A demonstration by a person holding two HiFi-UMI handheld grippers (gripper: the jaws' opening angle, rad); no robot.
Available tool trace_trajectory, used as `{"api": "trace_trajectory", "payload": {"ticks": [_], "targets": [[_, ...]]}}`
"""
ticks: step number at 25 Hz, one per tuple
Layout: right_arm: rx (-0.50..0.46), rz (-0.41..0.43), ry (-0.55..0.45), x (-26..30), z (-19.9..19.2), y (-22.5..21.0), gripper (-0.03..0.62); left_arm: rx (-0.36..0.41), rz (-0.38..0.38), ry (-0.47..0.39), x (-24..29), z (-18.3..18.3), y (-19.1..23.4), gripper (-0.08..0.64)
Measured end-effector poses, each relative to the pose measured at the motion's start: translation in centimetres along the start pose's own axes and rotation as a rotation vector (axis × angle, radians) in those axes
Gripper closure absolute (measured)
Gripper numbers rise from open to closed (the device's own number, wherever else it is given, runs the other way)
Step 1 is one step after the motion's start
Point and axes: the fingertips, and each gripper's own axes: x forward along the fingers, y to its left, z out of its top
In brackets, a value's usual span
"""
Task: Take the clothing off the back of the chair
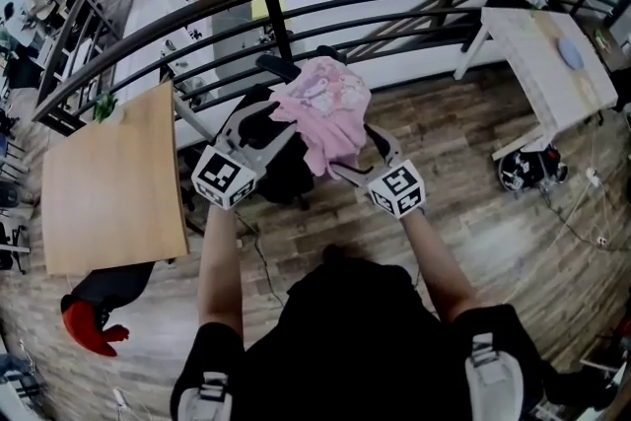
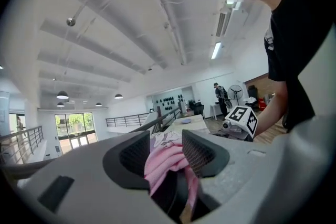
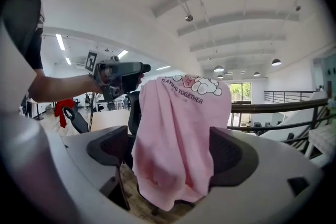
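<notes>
A pink shirt (image 1: pixel 325 108) with a cartoon print hangs over the back of a black office chair (image 1: pixel 281 175). My left gripper (image 1: pixel 268 118) is at the shirt's left side. In the left gripper view a bunched fold of the pink shirt (image 2: pixel 165 157) sits between the partly parted jaws of the left gripper (image 2: pixel 165 150). My right gripper (image 1: pixel 357 155) is at the shirt's right side. In the right gripper view the right gripper (image 3: pixel 168 157) stands wide open, the pink shirt (image 3: pixel 178 128) hanging between the jaws without being pressed.
A wooden table (image 1: pixel 113 177) stands to the left and a white table (image 1: pixel 552 64) at the far right. A black railing (image 1: pixel 296 0) runs behind the chair. A red and black thing (image 1: pixel 91 322) lies on the floor at the left, and a dark bag (image 1: pixel 527 168) under the white table.
</notes>
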Motion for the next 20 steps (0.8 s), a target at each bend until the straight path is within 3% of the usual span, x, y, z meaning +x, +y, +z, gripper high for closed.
{"api": "trace_trajectory", "payload": {"ticks": [4,6,9,13,17,20], "targets": [[0.011,0.033,-0.015,1.1,0.7,0.4,0.104,-0.006,-0.07,0.022,0.9,-1.2,2.0,0.312],[0.015,0.023,0.001,1.4,0.7,0.5,0.103,-0.019,-0.111,0.039,1.5,-2.0,2.7,0.3],[-0.011,0.02,0.0,1.9,0.6,0.3,0.103,-0.004,-0.193,0.131,2.8,-4.0,3.2,0.291],[-0.027,0.023,-0.006,2.8,0.8,0.2,0.103,-0.073,-0.294,0.161,3.7,-4.6,5.1,0.269],[-0.035,0.017,0.004,3.6,0.9,-0.1,0.103,-0.037,-0.326,0.219,4.8,-6.1,6.9,0.26],[-0.04,0.01,0.021,3.8,0.9,-0.3,0.104,-0.044,-0.43,0.266,5.8,-7.5,6.8,0.256]]}}
